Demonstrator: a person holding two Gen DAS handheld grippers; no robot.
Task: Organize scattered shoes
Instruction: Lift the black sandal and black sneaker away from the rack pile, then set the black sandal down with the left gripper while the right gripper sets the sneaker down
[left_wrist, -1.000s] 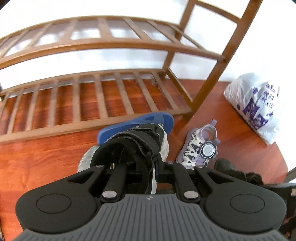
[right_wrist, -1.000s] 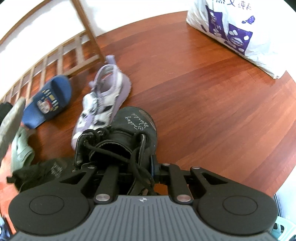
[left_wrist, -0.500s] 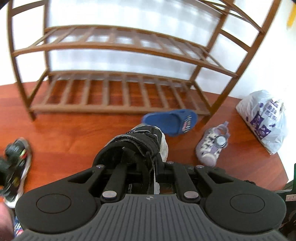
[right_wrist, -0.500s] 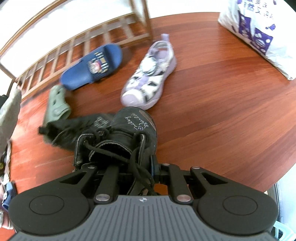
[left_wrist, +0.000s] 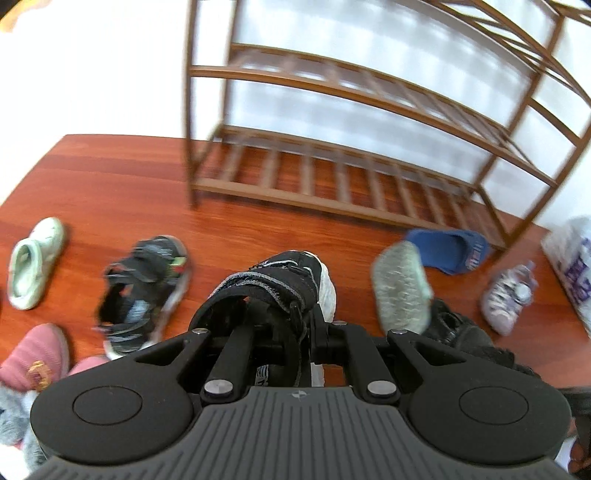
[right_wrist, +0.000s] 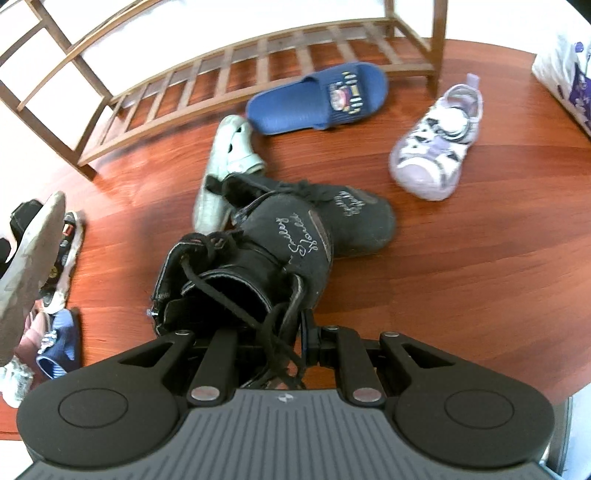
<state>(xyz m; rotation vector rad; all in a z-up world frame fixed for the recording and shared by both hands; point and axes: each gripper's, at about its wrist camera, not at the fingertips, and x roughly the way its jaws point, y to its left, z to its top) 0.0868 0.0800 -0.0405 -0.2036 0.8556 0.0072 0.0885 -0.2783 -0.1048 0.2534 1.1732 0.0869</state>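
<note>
Left gripper (left_wrist: 291, 325) clamps black strap sneaker (left_wrist: 280, 284), right gripper (right_wrist: 273, 332) clamps black boot (right_wrist: 258, 266) (2 shoes, presumably rack-bound (left_wrist: 332, 192)).

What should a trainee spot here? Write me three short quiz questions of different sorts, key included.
1. True or false: the rack already holds shoes.
2. What does the right claw hold? A) blue slide B) black boot C) lilac sandal
3. Fill in: the left claw is shut on a black ___ with a white sole.

Key:
1. False; its shelves are bare.
2. B; the black boot is clamped by its collar, while the blue slide and lilac sandal lie on the floor.
3. sneaker.
</note>
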